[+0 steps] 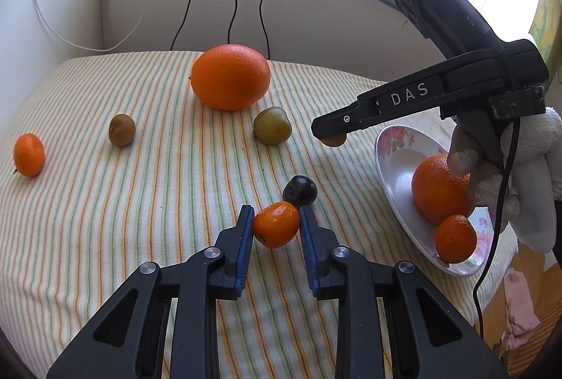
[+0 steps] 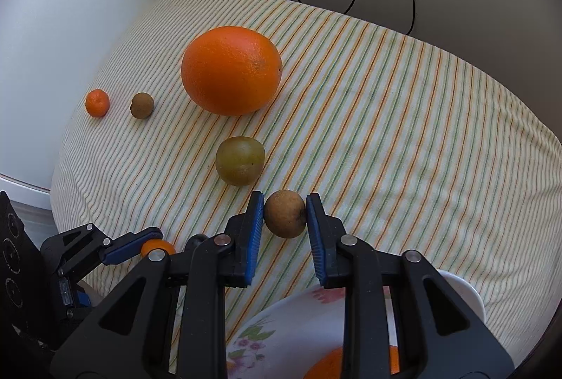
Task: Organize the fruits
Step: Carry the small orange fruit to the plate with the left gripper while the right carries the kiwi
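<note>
My left gripper [image 1: 275,227] pinches a small orange fruit [image 1: 276,228] between its pads above the striped cloth [image 1: 140,203], just in front of a dark plum [image 1: 300,191]. My right gripper [image 2: 285,219] clamps a brown fruit [image 2: 284,218] near the floral bowl [image 1: 393,161], which holds two mandarins [image 1: 440,193]. A large orange [image 1: 230,77] sits farther back.

Open striped worktop [image 2: 404,119] lies right of the big orange [image 2: 231,70] and along the near left. The dark plum [image 1: 300,191] sits just beyond the left gripper [image 1: 275,228]; the green fruit [image 2: 240,160] stands just beyond the right gripper [image 2: 285,219]. The bowl [image 1: 393,164] blocks the near right.
</note>
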Demonstrator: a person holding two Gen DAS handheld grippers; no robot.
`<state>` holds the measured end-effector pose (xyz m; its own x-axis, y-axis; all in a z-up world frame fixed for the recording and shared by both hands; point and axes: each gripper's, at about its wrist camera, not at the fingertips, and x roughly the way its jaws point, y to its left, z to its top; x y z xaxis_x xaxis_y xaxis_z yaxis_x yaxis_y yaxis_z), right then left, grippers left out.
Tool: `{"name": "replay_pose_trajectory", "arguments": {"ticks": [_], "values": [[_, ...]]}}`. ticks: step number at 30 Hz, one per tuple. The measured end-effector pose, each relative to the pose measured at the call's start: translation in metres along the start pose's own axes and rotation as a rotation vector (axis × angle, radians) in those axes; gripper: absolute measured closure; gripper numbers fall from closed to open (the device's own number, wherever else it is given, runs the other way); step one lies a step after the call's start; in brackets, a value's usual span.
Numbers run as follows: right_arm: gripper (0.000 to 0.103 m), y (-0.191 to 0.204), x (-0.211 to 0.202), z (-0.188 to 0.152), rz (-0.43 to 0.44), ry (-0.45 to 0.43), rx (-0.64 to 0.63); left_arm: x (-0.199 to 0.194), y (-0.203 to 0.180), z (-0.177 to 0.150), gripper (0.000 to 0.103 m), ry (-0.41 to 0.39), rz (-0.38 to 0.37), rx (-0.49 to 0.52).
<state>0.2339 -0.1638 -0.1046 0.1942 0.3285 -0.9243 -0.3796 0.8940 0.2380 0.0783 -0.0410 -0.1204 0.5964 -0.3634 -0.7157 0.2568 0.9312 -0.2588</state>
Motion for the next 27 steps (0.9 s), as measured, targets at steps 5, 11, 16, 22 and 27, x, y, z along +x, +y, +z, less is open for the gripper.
{"name": "replay_pose_trajectory", "arguments": {"ticks": [5,11,16,22,27], "values": [[0.077,-0.005,-0.019,-0.007,0.029,-0.039,0.006,-0.013,-0.006,0.001,0.079,-0.022,-0.018,0.005],[0.077,-0.013,-0.046,-0.019,0.046,-0.096,0.010,-0.025,-0.021,0.000,0.079,-0.041,-0.052,0.026],[0.077,-0.018,-0.066,-0.036,0.041,-0.134,0.015,-0.027,-0.041,0.000,0.079,-0.043,-0.075,0.052],[0.077,-0.037,-0.084,-0.056,0.023,-0.161,0.047,-0.025,-0.061,0.000,0.079,-0.035,-0.102,0.080],[0.077,-0.057,-0.094,-0.069,0.008,-0.178,0.087,-0.018,-0.072,0.003,0.079,-0.025,-0.113,0.098]]}}
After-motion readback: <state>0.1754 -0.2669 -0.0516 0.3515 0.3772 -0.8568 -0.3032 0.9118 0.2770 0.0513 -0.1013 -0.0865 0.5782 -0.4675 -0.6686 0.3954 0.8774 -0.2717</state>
